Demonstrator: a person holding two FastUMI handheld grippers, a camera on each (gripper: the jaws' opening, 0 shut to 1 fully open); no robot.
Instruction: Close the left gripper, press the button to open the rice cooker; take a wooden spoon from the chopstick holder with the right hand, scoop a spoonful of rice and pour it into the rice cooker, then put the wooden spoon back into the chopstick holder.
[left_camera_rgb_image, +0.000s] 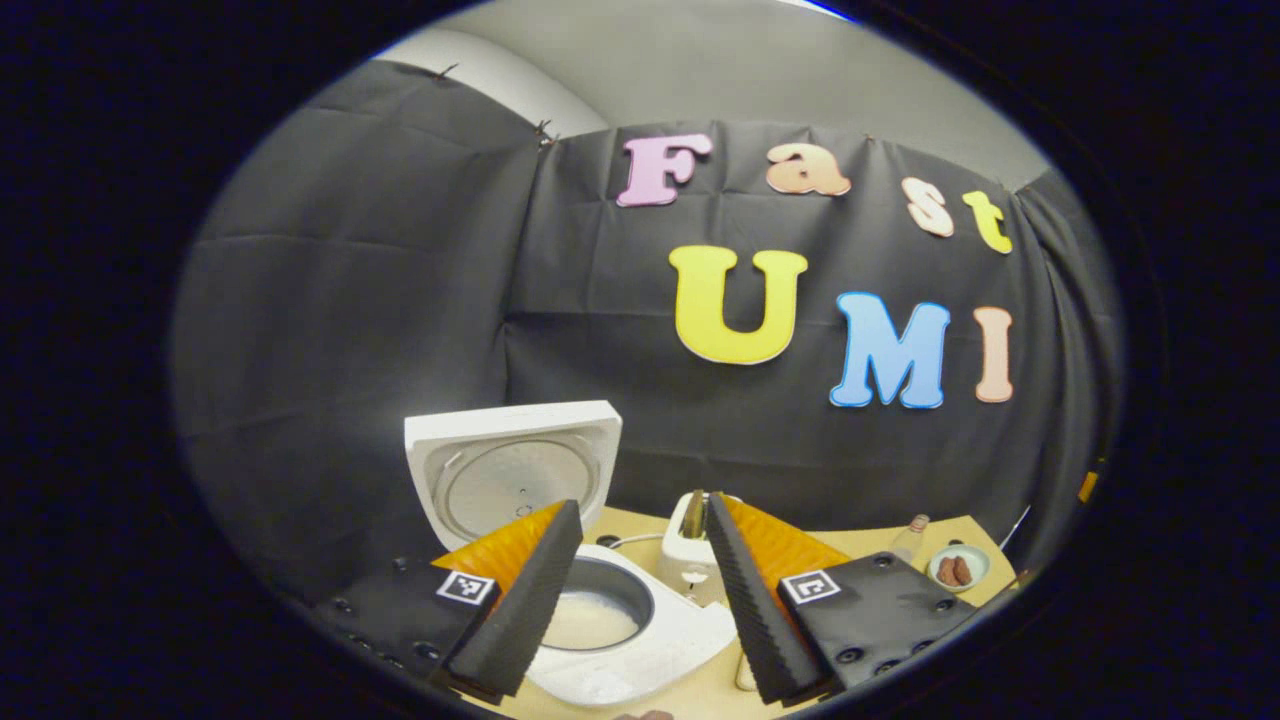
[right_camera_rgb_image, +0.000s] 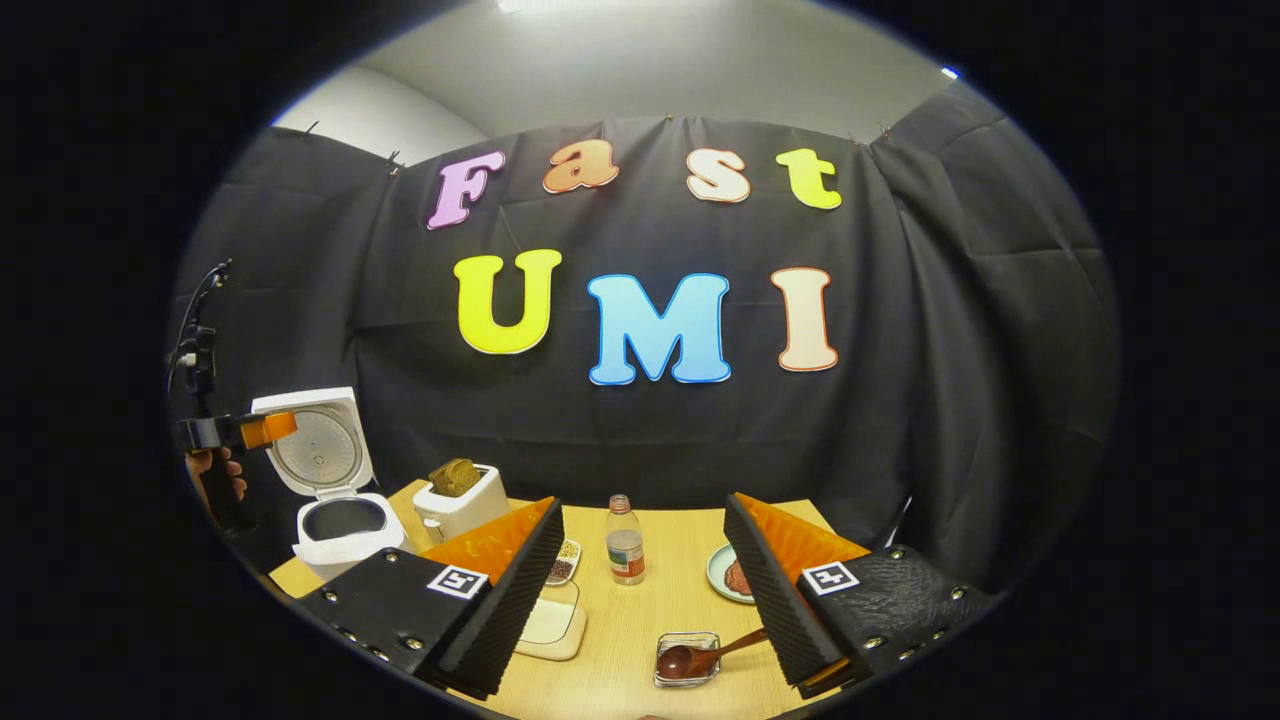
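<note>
Right gripper view has the right tongs (right_camera_rgb_image: 640, 590) wide and empty above the worktop (right_camera_rgb_image: 640, 625). Low in the frame lies the wooden spoon (right_camera_rgb_image: 700, 655). Left tongs (left_camera_rgb_image: 645, 590) gape over the open rice cooker (left_camera_rgb_image: 600, 610). Grab the handle gently and firmly.

From the right gripper (right_camera_rgb_image: 640, 610), the bare table (right_camera_rgb_image: 650, 610) runs free toward 12 o'clock until the bottle (right_camera_rgb_image: 625, 540). At 10 o'clock, the toaster (right_camera_rgb_image: 460, 500) (bread inside) flanks the rice cooker (right_camera_rgb_image: 340, 535), whose raised lid (right_camera_rgb_image: 315, 445) leaves its pot open from above.
</note>
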